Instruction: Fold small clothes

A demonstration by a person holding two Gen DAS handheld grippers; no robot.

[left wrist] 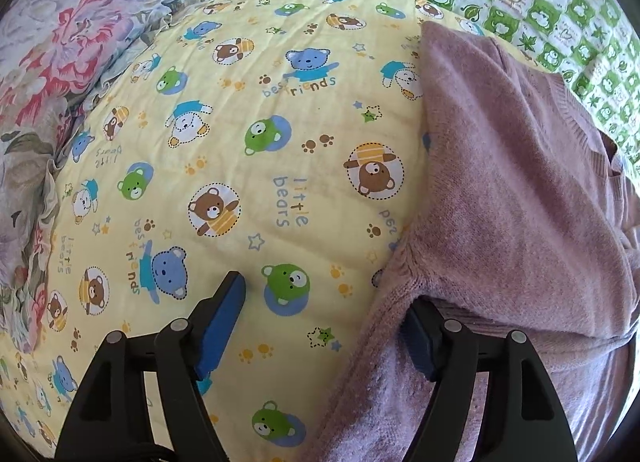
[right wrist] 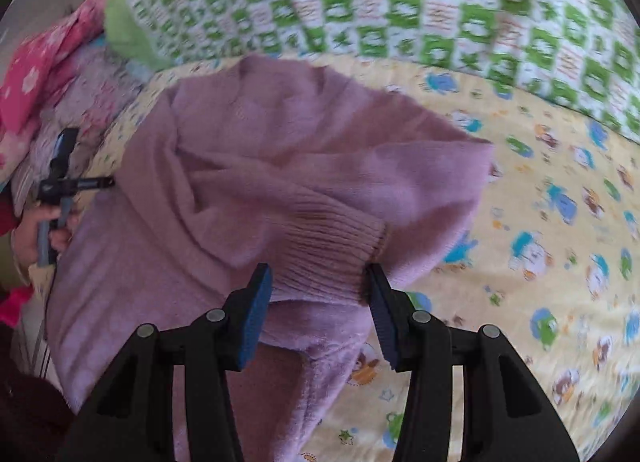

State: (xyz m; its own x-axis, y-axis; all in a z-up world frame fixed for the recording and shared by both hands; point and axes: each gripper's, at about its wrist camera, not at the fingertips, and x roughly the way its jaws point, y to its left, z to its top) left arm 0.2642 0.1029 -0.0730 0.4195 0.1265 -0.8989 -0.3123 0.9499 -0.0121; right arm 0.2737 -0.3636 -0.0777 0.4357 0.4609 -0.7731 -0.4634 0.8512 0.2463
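Sweater (right wrist: 280, 190), mauve knit, lies on bear-print sheet (left wrist: 240, 134). Left claw (left wrist: 324, 302) spread wide, 1 finger under sweater edge. Right claw (right wrist: 316, 282) apart, ribbed cuff (right wrist: 328, 246) between pads, unclamped.

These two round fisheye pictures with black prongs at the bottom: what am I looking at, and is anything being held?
A person holds a two-finger gripper in each hand; a camera on each looks along its fingers. The left view shows the left gripper open, one finger tucked under the edge of a mauve sweater on a yellow bear-print sheet. The right view shows the right gripper with the sweater's ribbed cuff between its fingers; whether they press on it is unclear. A green checked quilt lies behind, and the person's hand shows at far left.
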